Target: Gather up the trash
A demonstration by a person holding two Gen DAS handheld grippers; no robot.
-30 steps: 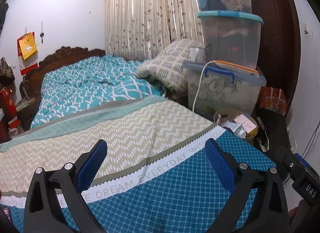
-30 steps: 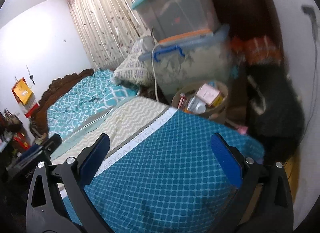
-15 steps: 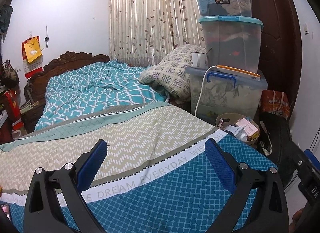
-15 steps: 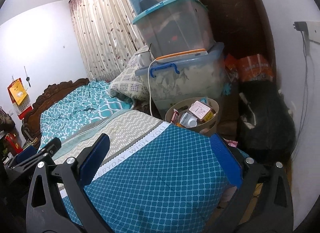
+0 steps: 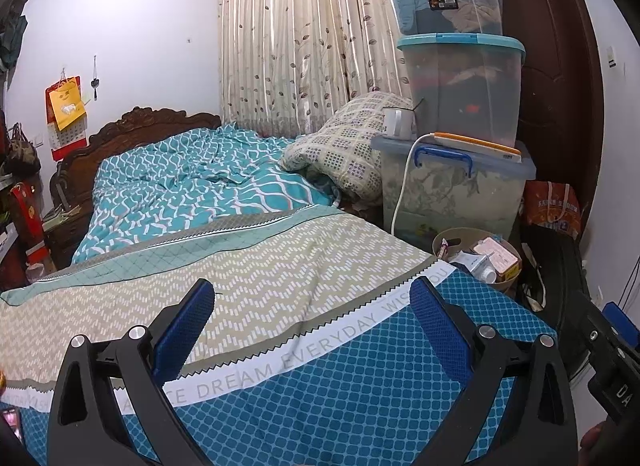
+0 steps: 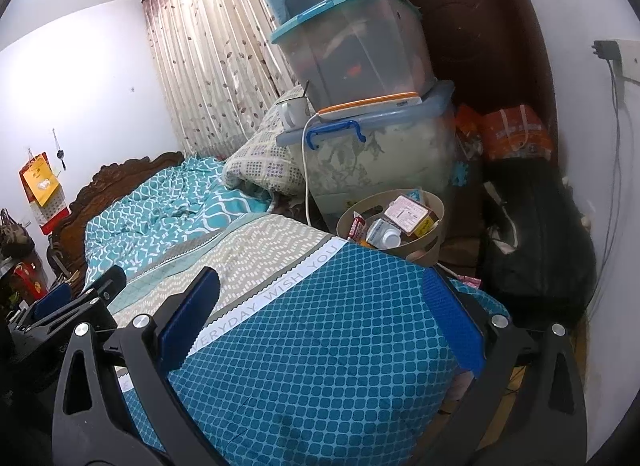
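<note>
You are holding your left gripper [image 5: 310, 308] and right gripper [image 6: 320, 298] spread wide and gripping nothing, both hovering over the blue-patterned bedspread [image 5: 340, 378]. Beyond the bed's corner, the tan wastebasket [image 6: 430, 240] is sitting on the floor, holding trash cartons [image 6: 408, 215], just before the stacked storage bins [image 6: 360, 61].

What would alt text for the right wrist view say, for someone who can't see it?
Open blue-padded tongs, holding nothing, hover over a bed's teal patterned blanket, facing a beige wastebasket full of cartons and wrappers beside the bed. Behind it, three stacked plastic storage bins stand against a floral curtain.
</note>
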